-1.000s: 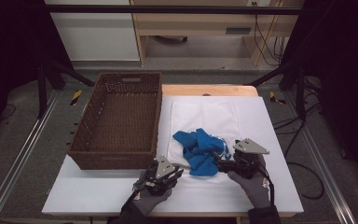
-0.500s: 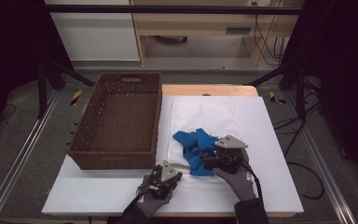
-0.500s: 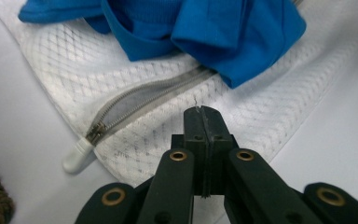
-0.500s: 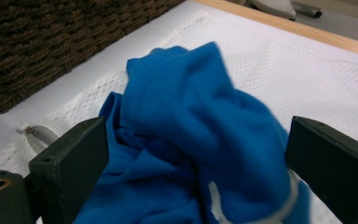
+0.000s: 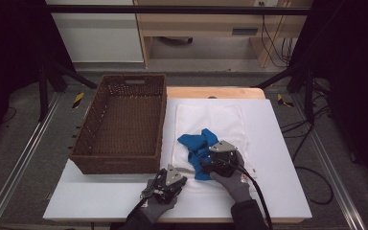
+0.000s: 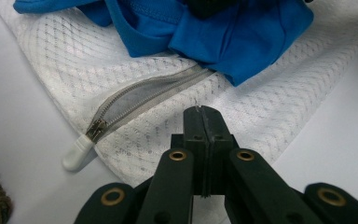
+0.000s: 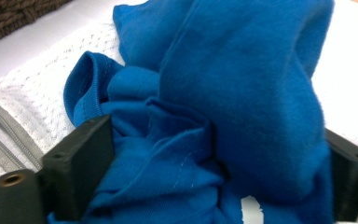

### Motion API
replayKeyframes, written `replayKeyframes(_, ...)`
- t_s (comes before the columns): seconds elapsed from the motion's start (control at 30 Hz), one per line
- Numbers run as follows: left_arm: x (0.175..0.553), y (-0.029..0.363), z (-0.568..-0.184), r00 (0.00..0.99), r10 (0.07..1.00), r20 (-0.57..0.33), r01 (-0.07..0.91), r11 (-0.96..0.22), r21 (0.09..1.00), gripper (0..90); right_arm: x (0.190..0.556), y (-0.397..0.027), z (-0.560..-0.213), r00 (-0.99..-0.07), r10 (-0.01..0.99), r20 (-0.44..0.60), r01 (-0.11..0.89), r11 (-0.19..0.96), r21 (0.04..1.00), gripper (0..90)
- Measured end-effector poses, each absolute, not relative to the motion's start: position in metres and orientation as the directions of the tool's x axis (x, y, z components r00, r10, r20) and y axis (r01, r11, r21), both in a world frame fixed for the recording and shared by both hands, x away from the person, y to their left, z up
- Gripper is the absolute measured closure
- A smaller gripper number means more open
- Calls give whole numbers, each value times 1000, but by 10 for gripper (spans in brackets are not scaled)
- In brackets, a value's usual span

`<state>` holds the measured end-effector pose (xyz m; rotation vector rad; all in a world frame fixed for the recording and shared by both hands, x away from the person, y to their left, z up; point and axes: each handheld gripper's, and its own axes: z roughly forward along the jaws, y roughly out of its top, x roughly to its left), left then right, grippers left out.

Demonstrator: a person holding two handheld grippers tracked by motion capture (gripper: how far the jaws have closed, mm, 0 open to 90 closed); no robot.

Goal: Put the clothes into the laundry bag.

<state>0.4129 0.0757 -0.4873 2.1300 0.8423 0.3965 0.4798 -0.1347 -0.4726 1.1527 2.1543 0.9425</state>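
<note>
Right tool has slid over blue cloth, jaws closing around it; left tool clamped shut.

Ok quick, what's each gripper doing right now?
Left gripper: shut, on the white mesh zip bag.
Right gripper: open, jaws just closing around the crumpled blue cloth.

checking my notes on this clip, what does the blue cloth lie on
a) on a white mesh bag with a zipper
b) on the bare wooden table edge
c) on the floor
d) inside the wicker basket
a: the blue cloth lies bunched on the white mesh bag, whose zipper shows in the left gripper view; the wicker basket stands beside it.
</note>
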Motion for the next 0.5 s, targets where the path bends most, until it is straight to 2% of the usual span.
replayKeyframes(0.1,413,76,-487,730,684,-1,435,-463,772,897,481,-135,-475,-501,859,-106,510,391,766,270)
replayKeyframes(0.17,413,75,-487,729,684,1,434,-464,772,897,482,-134,-476,-499,861,-103,514,389,765,385)
replayKeyframes(0.2,412,75,-487,728,685,5,434,-467,770,897,481,-132,-476,-494,864,-100,519,385,763,487)
replayKeyframes(0.23,412,75,-487,729,685,6,433,-468,770,897,481,-132,-476,-494,864,-100,519,385,763,487)
replayKeyframes(0.27,412,75,-487,729,684,6,431,-467,772,897,481,-132,-476,-494,864,-100,520,386,762,532)
replayKeyframes(0.3,412,75,-487,730,683,6,431,-467,772,897,480,-132,-475,-488,868,-87,526,372,765,620)
replayKeyframes(0.5,412,75,-487,730,683,10,430,-471,770,896,476,-136,-467,-475,877,-76,515,348,783,709)
